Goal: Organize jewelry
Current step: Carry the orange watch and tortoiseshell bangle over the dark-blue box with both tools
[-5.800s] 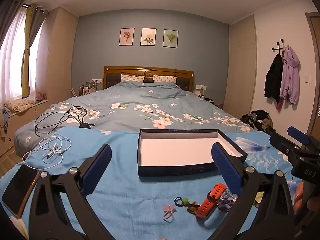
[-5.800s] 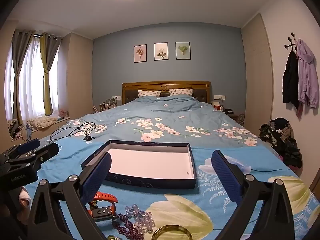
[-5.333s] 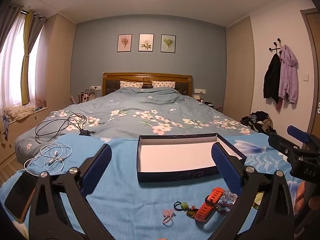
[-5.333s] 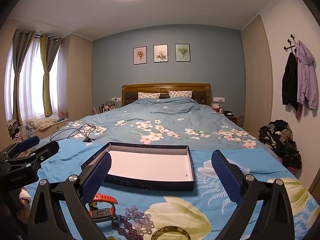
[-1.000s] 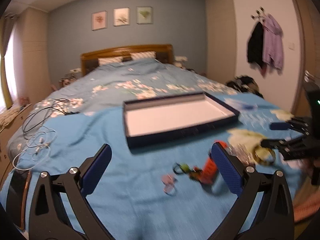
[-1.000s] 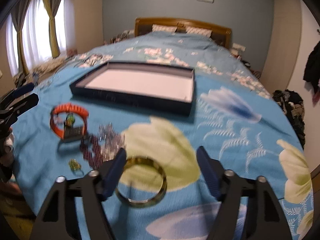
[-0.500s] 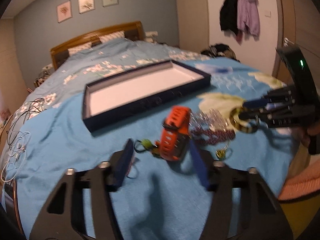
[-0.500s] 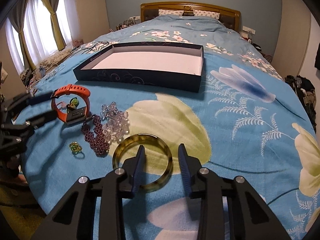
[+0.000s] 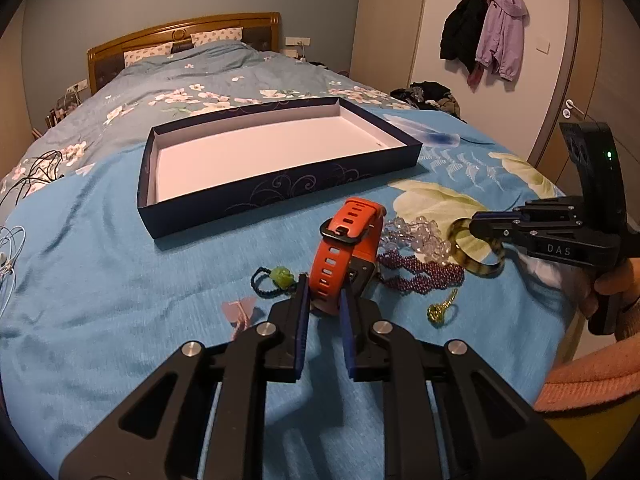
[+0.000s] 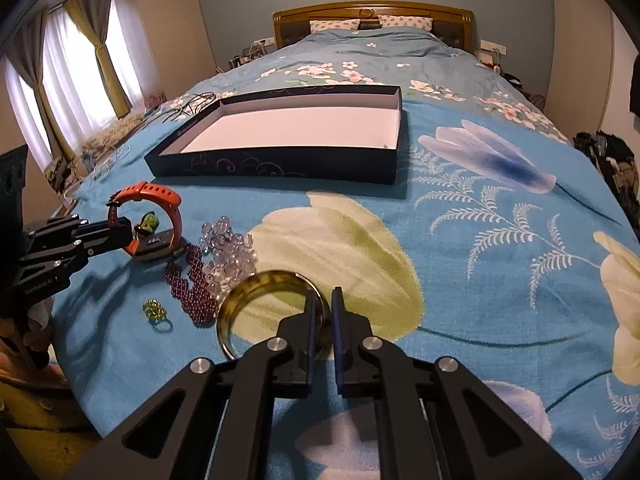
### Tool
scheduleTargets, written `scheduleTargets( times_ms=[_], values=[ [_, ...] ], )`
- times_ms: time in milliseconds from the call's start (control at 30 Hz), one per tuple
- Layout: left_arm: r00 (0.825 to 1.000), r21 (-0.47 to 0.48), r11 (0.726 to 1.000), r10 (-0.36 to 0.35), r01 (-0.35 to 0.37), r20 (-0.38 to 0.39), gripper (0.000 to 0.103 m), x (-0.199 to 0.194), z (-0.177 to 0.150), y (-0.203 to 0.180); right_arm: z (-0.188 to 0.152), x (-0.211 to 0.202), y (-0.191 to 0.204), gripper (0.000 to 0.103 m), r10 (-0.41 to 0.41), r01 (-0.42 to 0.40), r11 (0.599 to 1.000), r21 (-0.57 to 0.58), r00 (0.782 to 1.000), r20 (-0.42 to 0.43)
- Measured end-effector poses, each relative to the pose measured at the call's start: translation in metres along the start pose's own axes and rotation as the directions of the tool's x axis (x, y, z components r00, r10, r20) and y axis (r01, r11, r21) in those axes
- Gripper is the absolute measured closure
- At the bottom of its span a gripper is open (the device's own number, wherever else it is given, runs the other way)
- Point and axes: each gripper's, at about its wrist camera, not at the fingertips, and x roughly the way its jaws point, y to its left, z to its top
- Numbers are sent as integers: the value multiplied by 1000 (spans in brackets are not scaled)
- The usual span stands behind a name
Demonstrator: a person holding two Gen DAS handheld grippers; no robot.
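Grippers clamped on jewelry, lower centre of both views.
Left gripper point(image 9: 323, 294) had just closed on the orange watch point(image 9: 344, 248); right gripper point(image 10: 321, 305) pinched the amber bangle point(image 10: 240, 300).

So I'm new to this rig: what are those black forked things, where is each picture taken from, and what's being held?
They are hand-held two-finger grippers, one in each of a person's hands, each with a camera looking along its fingers. The left gripper has just been closing and pinches the strap of the orange watch. The right gripper is shut on the rim of the amber bangle. All lie on a blue floral bedspread, with purple beads, clear beads, a small green ring and an empty dark box beyond.
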Motion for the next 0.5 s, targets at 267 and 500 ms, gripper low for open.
scheduleTargets(
  times_ms=[267, 500],
  values=[
    [998, -47, 997, -66, 66, 0, 90, 0, 17, 11, 10, -9, -8, 97, 65, -67, 997, 42, 997, 41],
    [999, 8, 999, -34, 34, -41, 94, 11, 24, 8, 26, -14, -5, 97, 95, -98, 995, 34, 991, 91]
  ],
)
